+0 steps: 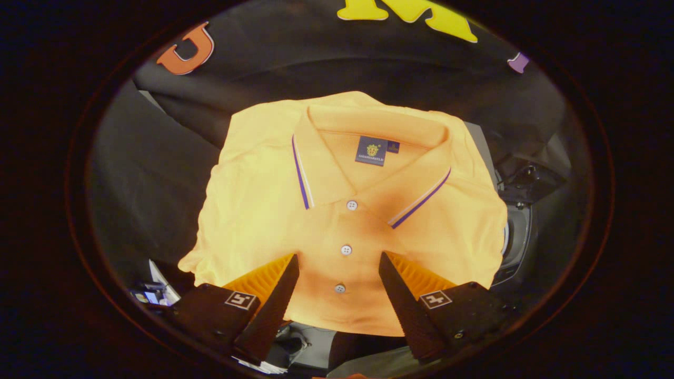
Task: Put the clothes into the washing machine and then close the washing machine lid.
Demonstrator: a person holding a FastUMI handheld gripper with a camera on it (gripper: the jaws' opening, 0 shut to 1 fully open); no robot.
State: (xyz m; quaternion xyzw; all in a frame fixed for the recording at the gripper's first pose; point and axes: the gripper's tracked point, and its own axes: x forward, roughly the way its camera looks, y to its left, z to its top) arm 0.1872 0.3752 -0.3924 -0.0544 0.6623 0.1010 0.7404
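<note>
Black cloth hangs as the backdrop behind a folded yellow polo shirt, which lies flat with its collar away from the camera and its button placket running toward the fingers. The gripper points down over the shirt's lower half, its two black fingers spread wide apart with the placket and two buttons between them. Neither finger visibly presses on the fabric. At the shirt's right edge sits a dark machine part with a grey rim, partly covered by the shirt.
</note>
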